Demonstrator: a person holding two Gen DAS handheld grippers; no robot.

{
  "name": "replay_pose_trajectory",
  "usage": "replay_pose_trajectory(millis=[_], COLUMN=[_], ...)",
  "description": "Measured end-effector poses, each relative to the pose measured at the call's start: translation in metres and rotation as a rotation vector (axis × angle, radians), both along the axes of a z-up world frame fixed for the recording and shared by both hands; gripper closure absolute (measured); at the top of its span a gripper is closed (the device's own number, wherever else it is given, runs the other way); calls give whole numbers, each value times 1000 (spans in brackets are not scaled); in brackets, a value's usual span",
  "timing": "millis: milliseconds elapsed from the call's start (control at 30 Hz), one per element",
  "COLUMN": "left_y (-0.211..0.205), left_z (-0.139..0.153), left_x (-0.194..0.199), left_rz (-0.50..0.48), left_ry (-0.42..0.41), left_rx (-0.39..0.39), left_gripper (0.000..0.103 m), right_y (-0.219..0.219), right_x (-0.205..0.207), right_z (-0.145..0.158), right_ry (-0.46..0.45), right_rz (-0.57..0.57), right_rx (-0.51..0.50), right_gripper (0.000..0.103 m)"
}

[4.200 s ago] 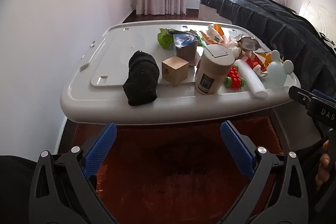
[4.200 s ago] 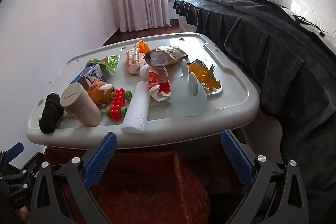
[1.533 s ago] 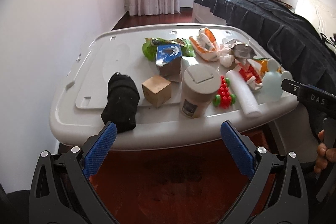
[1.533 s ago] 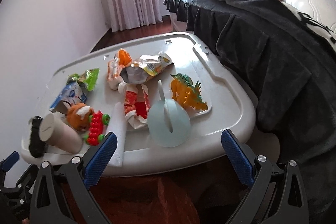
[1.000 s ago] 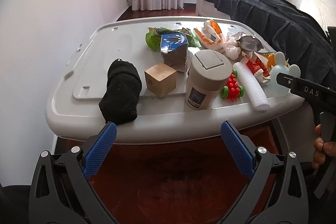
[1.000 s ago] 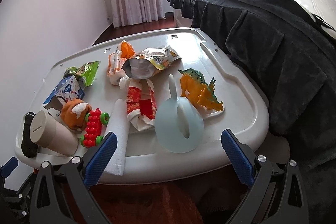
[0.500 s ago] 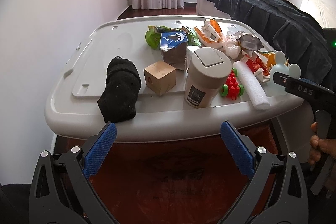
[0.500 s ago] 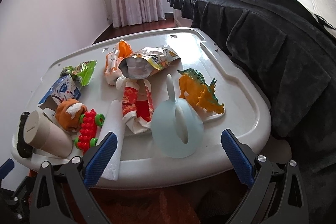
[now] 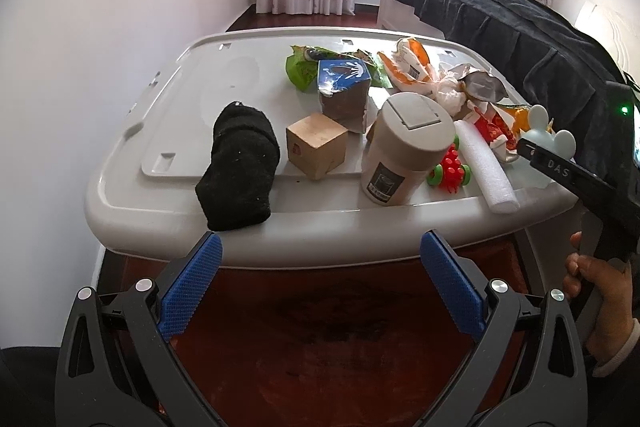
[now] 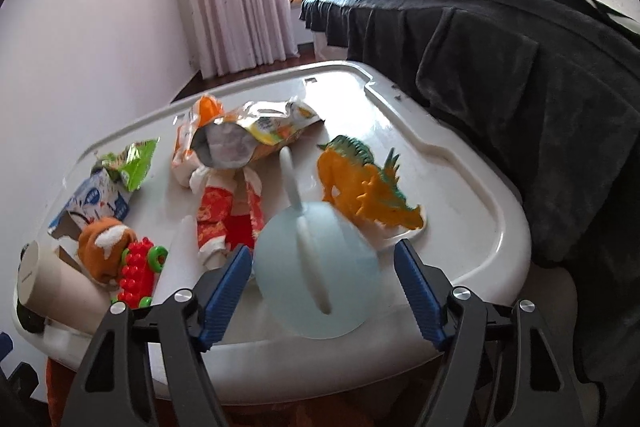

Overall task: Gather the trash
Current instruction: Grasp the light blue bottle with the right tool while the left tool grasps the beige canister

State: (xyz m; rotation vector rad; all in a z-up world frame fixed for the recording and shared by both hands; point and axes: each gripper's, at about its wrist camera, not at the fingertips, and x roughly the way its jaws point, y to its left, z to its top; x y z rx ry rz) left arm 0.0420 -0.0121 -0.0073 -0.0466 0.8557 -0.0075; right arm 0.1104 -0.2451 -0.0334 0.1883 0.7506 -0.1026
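A dark-draped bed (image 10: 520, 67) ran along one side of the grey counter (image 9: 240, 223), which carried toys and trash: a black sock (image 9: 240, 163), a lidded cup (image 9: 400, 151) and wrappers (image 10: 248, 135) near its middle. The left gripper (image 9: 320, 279) hung before the counter's near edge, jaws wide apart and empty. The right gripper (image 10: 320, 279) had open jaws on either side of a pale blue toy (image 10: 316, 279), not touching it.

wrappers: 4 – green (image 9: 301, 71), orange-white (image 9: 408, 67), silver-lined (image 10: 248, 135), red (image 10: 230, 215) | milk carton (image 9: 344, 95): 1 | foam roll (image 9: 486, 171): 1 | toys: 3 – dinosaur (image 10: 368, 187), red block toy (image 10: 140, 267), plush (image 10: 105, 247) | wooden cube (image 9: 316, 145): 1 | sock (image 9: 240, 167): 1 | lidded canister (image 9: 400, 147): 1 | blue eared container (image 10: 316, 279): 1
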Motion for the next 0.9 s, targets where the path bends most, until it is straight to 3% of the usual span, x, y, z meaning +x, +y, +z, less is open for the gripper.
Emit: replay_pose_trajectory(millis=[200,267,433,600,733,900], left_y=[3,4,5,6,4,2], left_z=[-3,-3,-5,-5,-7,-12], left_x=[2,2,2,2,1,2], left_rz=[4,6,6,6,1,-2], left_ry=[13,12,17,18,16,24], left_rx=[-12,-10,-9,-8,5,-1], left_gripper=[6,6,6,6,6,6], right_y=[-4,-8,-12,-16,-9,-12], right_x=[3,4,-1,5,12,9], right_z=[-4,-7,-7,-16,-17,-16], right_ry=[-1,-1,-10,23,18,26], right_rz=[-32,-40,-50,-61,-66,-73], right_rx=[19,40,50,62,-19,7], right_gripper=[32,41,39,30,41,42])
